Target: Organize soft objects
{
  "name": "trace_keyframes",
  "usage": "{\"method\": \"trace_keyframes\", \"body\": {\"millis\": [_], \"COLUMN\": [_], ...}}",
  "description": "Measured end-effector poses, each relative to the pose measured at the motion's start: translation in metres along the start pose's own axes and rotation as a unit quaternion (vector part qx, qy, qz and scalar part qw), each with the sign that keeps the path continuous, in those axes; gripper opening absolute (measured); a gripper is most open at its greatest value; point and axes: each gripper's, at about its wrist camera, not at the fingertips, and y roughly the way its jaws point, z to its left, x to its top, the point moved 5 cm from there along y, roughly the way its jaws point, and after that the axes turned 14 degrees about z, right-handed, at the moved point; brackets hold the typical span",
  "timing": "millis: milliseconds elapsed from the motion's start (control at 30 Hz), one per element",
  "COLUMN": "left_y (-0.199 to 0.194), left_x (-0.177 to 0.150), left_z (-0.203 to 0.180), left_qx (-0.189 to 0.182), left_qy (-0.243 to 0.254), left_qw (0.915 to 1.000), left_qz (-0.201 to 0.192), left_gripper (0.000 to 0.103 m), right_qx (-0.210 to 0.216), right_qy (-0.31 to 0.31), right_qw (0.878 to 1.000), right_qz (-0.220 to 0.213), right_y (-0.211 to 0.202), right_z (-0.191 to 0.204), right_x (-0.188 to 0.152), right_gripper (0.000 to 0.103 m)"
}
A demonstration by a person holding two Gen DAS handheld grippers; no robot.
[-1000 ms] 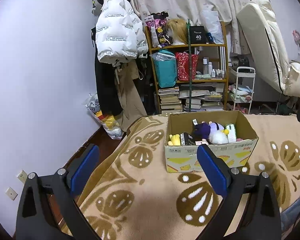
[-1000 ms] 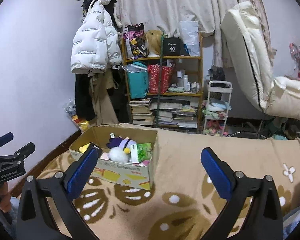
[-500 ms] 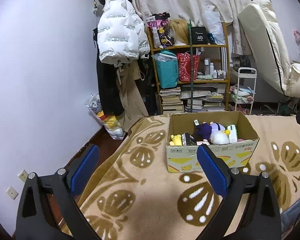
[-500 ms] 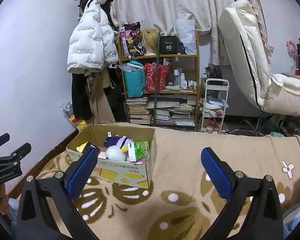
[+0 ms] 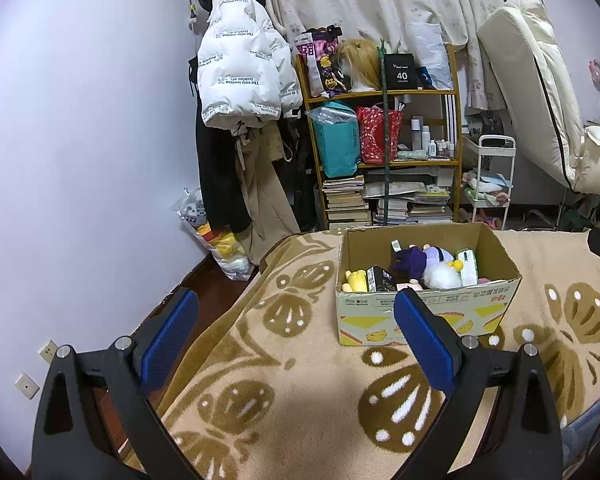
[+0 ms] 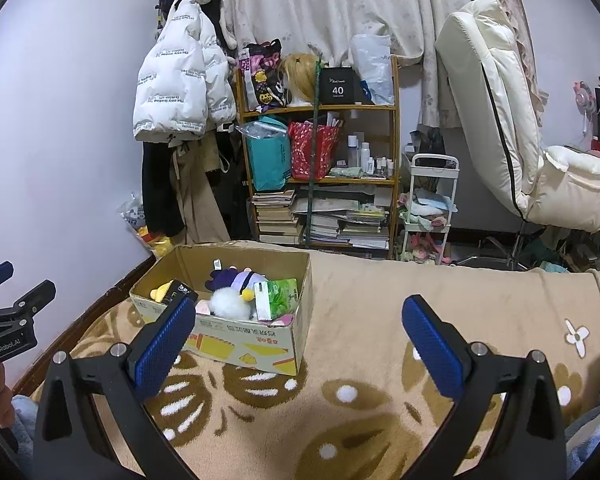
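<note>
A cardboard box (image 5: pixel 424 312) (image 6: pixel 236 340) stands on a beige patterned blanket (image 5: pixel 284 364). Inside it lie a purple plush toy (image 5: pixel 418 258) (image 6: pixel 236 278), a white fluffy toy (image 5: pixel 442 278) (image 6: pixel 228 302), a yellow plush (image 5: pixel 356 280) (image 6: pixel 160 290), a black carton (image 5: pixel 380 280) and a green pack (image 6: pixel 282 298). My left gripper (image 5: pixel 296 344) is open and empty, well short of the box. My right gripper (image 6: pixel 300 344) is also open and empty, to the right of the box. The left gripper's body (image 6: pixel 8 320) shows at the right wrist view's left edge.
Past the blanket's far edge stand a wooden shelf (image 5: pixel 384 132) full of bags and books, a coat rack with a white puffer jacket (image 5: pixel 240 68), a small white cart (image 6: pixel 428 208) and a cream reclining chair (image 6: pixel 500 120). A purple wall runs along the left.
Both wrist views have shifted only slightly; the box sits a little lower and further left in the right wrist view. Both grippers stay open and empty.
</note>
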Motion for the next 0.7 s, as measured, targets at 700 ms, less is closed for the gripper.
{"method": "trace_keyframes", "body": {"millis": [700], "left_y": [-0.0019], "left_x": [0.0009], "left_z": [0.0017], "left_qx": [0.001], "left_qy": [0.003], "left_qw": [1.0], "left_qz": [-0.005], "left_gripper": [0.097], "right_qx": [0.0], "right_qy": [0.001], "right_qw": [1.0], "right_qz": [0.0], "right_y": [-0.0005], "right_z": [0.0007], "right_x": [0.002], "right_gripper": [0.103]}}
